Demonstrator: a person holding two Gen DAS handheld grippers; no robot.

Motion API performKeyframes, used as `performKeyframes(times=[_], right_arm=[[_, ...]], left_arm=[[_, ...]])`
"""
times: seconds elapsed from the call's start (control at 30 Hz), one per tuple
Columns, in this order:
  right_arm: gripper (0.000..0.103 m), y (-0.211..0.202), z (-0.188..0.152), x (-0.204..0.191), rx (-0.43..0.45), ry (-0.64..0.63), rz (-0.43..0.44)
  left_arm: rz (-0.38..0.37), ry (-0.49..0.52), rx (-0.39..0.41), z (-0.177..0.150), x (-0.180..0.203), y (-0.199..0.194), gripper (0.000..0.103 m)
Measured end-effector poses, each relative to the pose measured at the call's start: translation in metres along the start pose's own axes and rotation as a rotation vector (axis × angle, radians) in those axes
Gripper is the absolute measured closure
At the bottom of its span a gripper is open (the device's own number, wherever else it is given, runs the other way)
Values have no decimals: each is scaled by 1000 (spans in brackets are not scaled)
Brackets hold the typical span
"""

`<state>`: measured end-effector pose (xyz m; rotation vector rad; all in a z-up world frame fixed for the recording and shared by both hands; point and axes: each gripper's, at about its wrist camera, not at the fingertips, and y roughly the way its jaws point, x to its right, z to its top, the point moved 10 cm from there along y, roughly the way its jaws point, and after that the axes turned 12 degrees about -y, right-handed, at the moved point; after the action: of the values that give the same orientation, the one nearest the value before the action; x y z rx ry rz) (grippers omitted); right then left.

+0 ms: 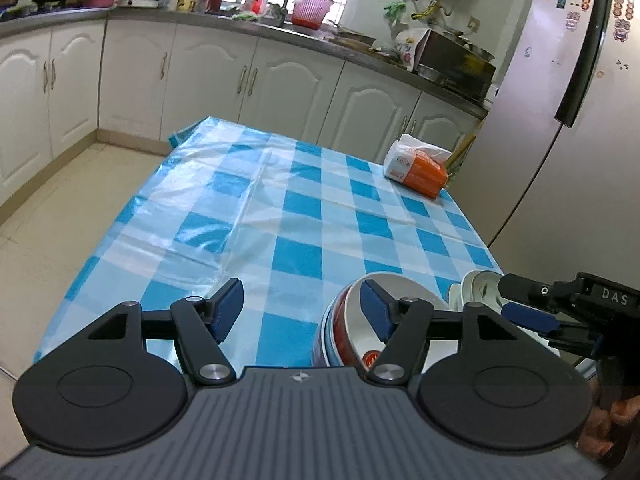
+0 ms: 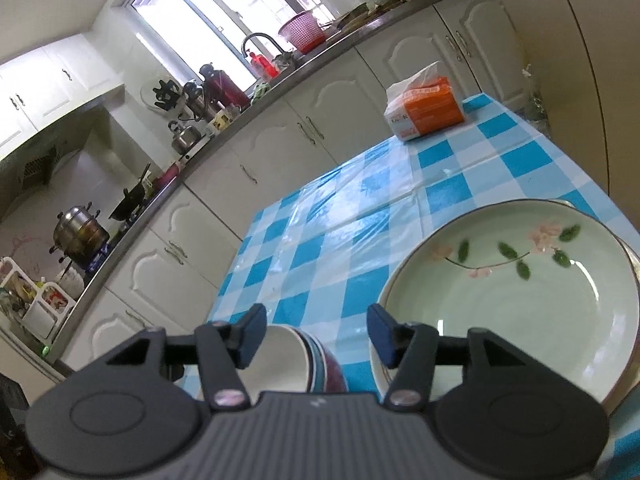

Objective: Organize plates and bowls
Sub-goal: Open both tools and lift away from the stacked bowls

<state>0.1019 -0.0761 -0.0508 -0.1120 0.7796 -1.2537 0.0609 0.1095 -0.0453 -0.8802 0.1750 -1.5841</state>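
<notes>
My left gripper (image 1: 302, 310) jaws spread, empty | bowl stack (image 1: 352, 328) at 3 o'clock | my right gripper (image 2: 316, 334) jaws spread, empty | floral plate (image 2: 520, 280) at 2 o'clock

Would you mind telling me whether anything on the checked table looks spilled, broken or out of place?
Nothing stands out. The bowls sit nested upright beside the flowered plate, both intact, and the tissue pack lies at the far corner. The tablecloth has only creases and glare, with no spill visible.
</notes>
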Motion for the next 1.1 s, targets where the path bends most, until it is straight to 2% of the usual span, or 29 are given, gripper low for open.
performKeyframes(times=[0.17, 0.37, 0.57, 0.73, 0.87, 1.1], right_arm=[[44, 5, -1, 4, 2, 0, 10], [36, 20, 12, 5, 13, 5, 66], [36, 43, 19, 11, 4, 37, 123], [35, 34, 6, 9, 9, 23, 124], [30, 2, 0, 12, 40, -57, 13], [25, -71, -15, 33, 116, -117, -198]], left_arm=[[11, -16, 8, 4, -4, 1, 19], [26, 4, 22, 15, -5, 3, 13], [55, 21, 56, 22, -11, 1, 13], [49, 52, 105, 16, -2, -13, 10], [47, 103, 125, 10, 17, -23, 4], [41, 131, 124, -16, 40, -46, 1]])
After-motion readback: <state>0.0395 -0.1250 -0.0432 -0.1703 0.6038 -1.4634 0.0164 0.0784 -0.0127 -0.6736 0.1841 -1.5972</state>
